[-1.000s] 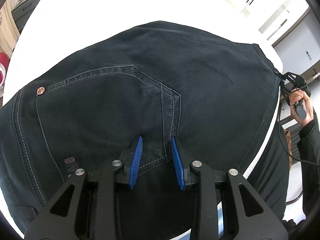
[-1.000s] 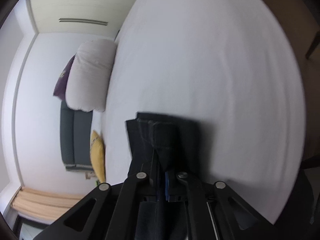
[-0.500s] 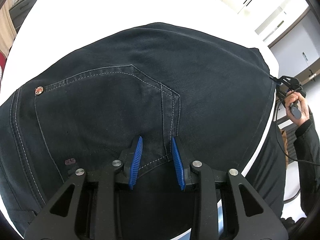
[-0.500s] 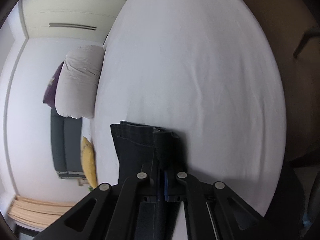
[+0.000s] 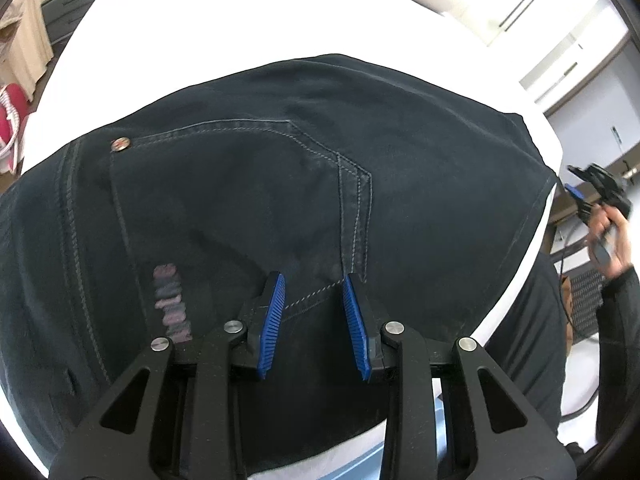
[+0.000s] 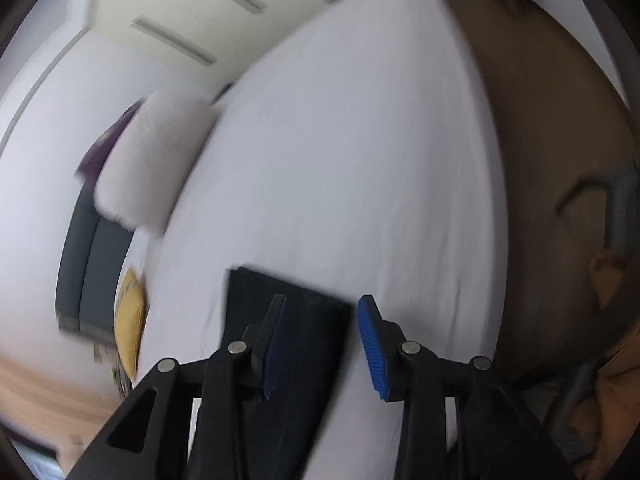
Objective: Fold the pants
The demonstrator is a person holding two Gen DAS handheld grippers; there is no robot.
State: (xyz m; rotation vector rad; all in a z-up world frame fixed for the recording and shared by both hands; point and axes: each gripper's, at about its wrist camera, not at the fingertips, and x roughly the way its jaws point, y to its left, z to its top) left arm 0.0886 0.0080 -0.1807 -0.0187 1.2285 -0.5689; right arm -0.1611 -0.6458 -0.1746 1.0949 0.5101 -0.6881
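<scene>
Dark navy pants point(image 5: 280, 184) lie spread on a white bed point(image 5: 240, 20), back pocket and rivet up. My left gripper point(image 5: 314, 284) is open, hovering just above the pocket's lower corner, holding nothing. In the right wrist view the pants' leg end point(image 6: 288, 300) lies on the bed point(image 6: 360, 140) below my right gripper point(image 6: 322, 304), which is open with the cloth free between and beneath its jaws. The right gripper also shows in the left wrist view point(image 5: 596, 192) at the pants' far right edge, held by a hand. The right view is blurred.
A white pillow point(image 6: 152, 160) and a dark sofa with a yellow cushion point(image 6: 130, 320) lie beyond the bed's far side. A brown floor point(image 6: 560, 160) borders the bed on the right. A grey drawer unit point(image 5: 68, 8) and red item point(image 5: 10, 96) stand at left.
My right gripper has opened and let go of the pants' leg end, and it has swung, blurring its view. My left gripper has moved slightly over the pocket, still open.
</scene>
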